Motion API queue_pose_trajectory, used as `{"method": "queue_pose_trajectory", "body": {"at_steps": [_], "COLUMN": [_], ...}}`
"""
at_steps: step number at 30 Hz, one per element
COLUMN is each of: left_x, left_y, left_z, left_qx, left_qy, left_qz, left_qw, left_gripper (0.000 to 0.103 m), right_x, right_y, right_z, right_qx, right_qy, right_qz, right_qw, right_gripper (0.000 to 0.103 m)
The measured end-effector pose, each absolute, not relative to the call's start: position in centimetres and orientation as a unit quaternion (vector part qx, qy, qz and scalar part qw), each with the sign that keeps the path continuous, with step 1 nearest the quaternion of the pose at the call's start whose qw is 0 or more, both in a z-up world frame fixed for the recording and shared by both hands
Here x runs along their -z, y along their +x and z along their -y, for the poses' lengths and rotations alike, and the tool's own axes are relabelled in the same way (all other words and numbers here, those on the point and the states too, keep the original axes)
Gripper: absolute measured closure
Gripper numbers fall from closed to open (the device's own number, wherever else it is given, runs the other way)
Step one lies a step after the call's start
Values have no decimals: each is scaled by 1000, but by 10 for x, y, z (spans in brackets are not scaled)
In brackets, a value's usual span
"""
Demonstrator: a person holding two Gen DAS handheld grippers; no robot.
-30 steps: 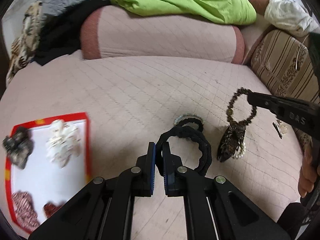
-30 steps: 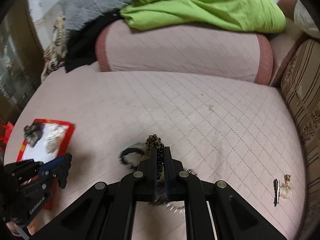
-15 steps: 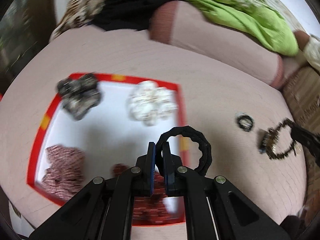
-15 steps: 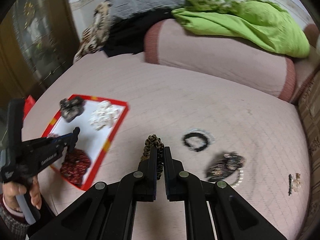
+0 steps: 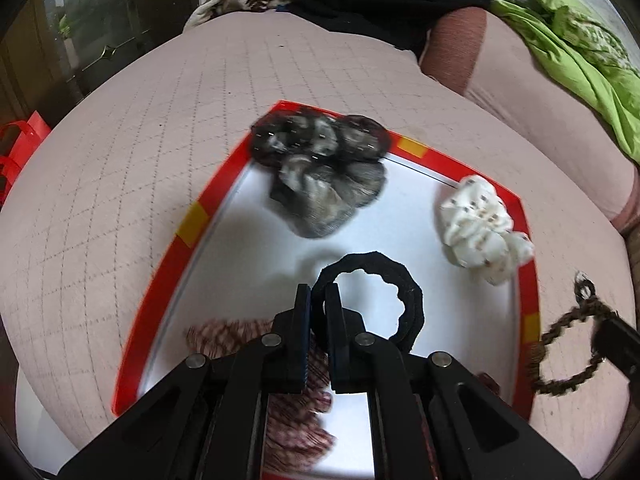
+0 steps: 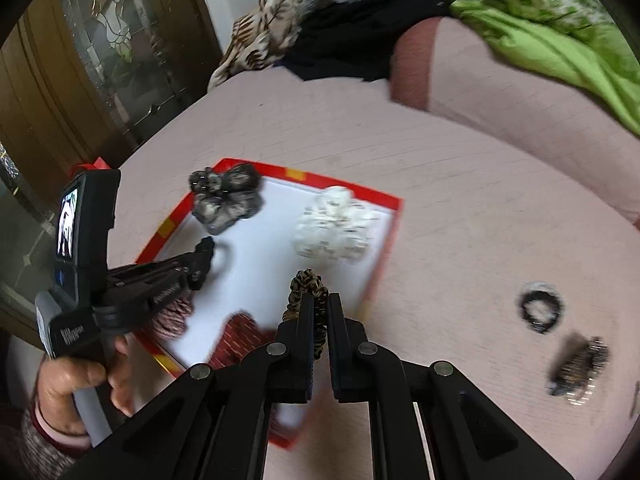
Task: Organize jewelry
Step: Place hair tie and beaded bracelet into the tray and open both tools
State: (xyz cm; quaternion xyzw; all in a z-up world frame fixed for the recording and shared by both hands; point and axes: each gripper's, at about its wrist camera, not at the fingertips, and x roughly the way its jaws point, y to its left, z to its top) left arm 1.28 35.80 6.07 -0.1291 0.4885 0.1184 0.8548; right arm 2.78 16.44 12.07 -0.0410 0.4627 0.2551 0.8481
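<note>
My left gripper is shut on a black hair tie and holds it above the white floor of the red-rimmed tray. My right gripper is shut on a leopard-print hair tie and holds it over the tray's right side; that tie also shows at the right of the left wrist view. In the tray lie a grey scrunchie, a white scrunchie and dark red scrunchies.
The tray lies on a pink quilted bed. A small black ring and a dark patterned clip lie on the bed to the right. A pink bolster, a green blanket and dark clothes are behind. A wooden door is at the left.
Both grippers have swung left from the bare bed to above the tray, each still holding its hair tie. The tray now looks larger and closer.
</note>
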Motion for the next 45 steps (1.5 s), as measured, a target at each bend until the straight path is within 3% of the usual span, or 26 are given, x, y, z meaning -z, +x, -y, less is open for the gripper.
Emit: {"method": "queue_pose_trajectory", "body": {"at_steps": [10, 19, 22, 24, 27, 45], "left_x": [-49, -57, -65, -69, -75, -82], "left_y": [31, 27, 21, 18, 13, -2], "left_z": [-347, -345, -343, -342, -339, -306], "left_qx": [-119, -95, -89, -89, -85, -81], "left_qy": [-57, -84, -88, -90, -92, -37], "left_qz": [-498, -483, -469, -461, -451, -436], "left_qw": [857, 867, 874, 878, 884, 895], "left_gripper": [96, 93, 85, 73, 67, 62], "right_x": [-77, -61, -64, -67, -72, -93], "right_y": [56, 59, 56, 55, 51, 3], "right_z": [-210, -202, -198, -196, -193, -140], "right_qx": [-252, -239, -238, -239, -240, -224], "right_qy": [-29, -24, -22, -21, -19, -4], "right_qz": [-491, -506, -503, -500, -494, -473], "right_qw": [833, 829, 831, 832, 836, 852], "right_gripper": [96, 93, 88, 81, 72, 64]}}
